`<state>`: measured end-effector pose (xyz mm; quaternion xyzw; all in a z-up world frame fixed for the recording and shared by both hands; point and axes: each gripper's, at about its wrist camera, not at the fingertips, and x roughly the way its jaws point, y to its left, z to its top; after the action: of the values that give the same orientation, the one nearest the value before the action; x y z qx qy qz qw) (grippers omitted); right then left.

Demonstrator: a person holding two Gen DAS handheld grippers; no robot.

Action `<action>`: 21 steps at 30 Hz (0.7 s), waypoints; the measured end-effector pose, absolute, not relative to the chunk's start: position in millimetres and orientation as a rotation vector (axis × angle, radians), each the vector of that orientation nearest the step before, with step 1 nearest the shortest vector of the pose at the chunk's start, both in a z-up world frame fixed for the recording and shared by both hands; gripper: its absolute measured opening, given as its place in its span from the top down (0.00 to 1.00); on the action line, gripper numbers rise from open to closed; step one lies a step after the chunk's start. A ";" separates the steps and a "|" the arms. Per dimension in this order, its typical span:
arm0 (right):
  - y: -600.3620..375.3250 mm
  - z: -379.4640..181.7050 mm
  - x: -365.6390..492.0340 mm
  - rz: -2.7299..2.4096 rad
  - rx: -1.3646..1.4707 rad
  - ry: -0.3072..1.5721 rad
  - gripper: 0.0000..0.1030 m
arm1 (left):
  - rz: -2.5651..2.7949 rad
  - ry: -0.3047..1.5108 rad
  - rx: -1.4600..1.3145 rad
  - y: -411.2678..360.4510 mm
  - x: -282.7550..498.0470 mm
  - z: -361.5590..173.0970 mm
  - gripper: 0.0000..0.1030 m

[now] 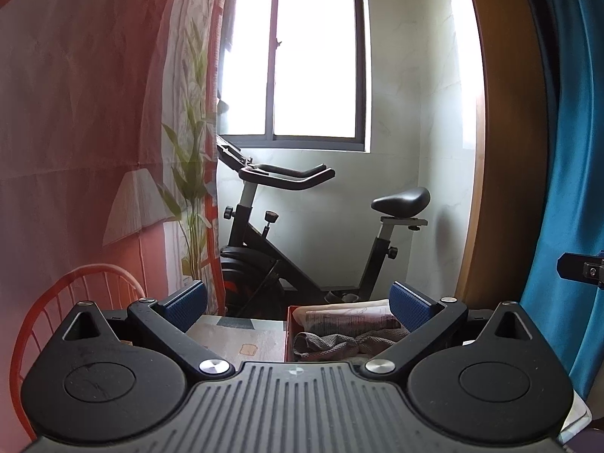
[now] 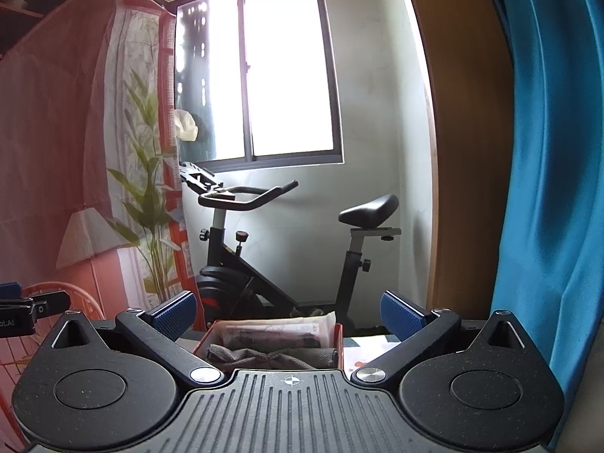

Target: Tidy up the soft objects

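Both sets of fingers stood wide apart and empty: left gripper [image 1: 298, 305], right gripper [image 2: 288, 311]. Each hung above the bench [image 1: 241, 339], level, facing the window [image 1: 313, 49] and exercise bike [image 1: 302, 234].

The task's thing, a grey-brown cloth [image 2: 271, 358], lay crumpled in the near end of the red box [image 2: 339, 339], touching a printed plastic packet [image 2: 275, 332] behind it.

Handling, by my judgement: light, limp, no stiffness, waffle weave giving the pads good bite. Best taken at a raised fold near the middle, pinched from above.

Long axis ran left to right across the box. Bunched, so no clear heading; its ends were hidden.
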<state>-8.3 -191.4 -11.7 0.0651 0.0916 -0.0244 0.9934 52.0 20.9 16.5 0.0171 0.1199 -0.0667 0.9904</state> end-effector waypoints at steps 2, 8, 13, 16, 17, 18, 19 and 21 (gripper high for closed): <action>-191.7 -12.0 -8.2 -0.052 0.131 0.185 0.00 | -0.132 0.244 0.028 21.8 51.6 16.0 0.00; -189.8 -11.5 -6.9 -0.058 0.131 0.186 0.00 | -0.136 0.251 0.018 23.4 52.2 16.4 0.00; -189.7 -11.5 -5.8 -0.062 0.131 0.188 0.00 | -0.145 0.257 0.017 23.4 52.2 14.9 0.00; -190.0 -13.2 -5.3 -0.066 0.130 0.191 0.00 | -0.152 0.260 0.017 25.0 53.5 14.5 0.00; -190.4 -13.9 -6.6 -0.066 0.130 0.192 0.00 | -0.153 0.260 0.017 25.8 54.3 14.7 0.00; -190.3 -13.9 -6.2 -0.066 0.129 0.194 0.00 | -0.153 0.259 0.018 25.8 54.1 14.5 0.00; -190.0 -13.8 -5.5 -0.065 0.127 0.195 0.00 | -0.152 0.259 0.020 25.8 54.3 14.4 0.00; -189.9 -13.6 -4.7 -0.065 0.127 0.195 0.00 | -0.152 0.261 0.023 25.9 54.4 13.8 0.00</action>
<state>-4.7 -189.9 -13.6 0.0632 0.0971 -0.0322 0.9927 54.4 25.9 13.8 0.0113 0.1298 -0.0759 0.9886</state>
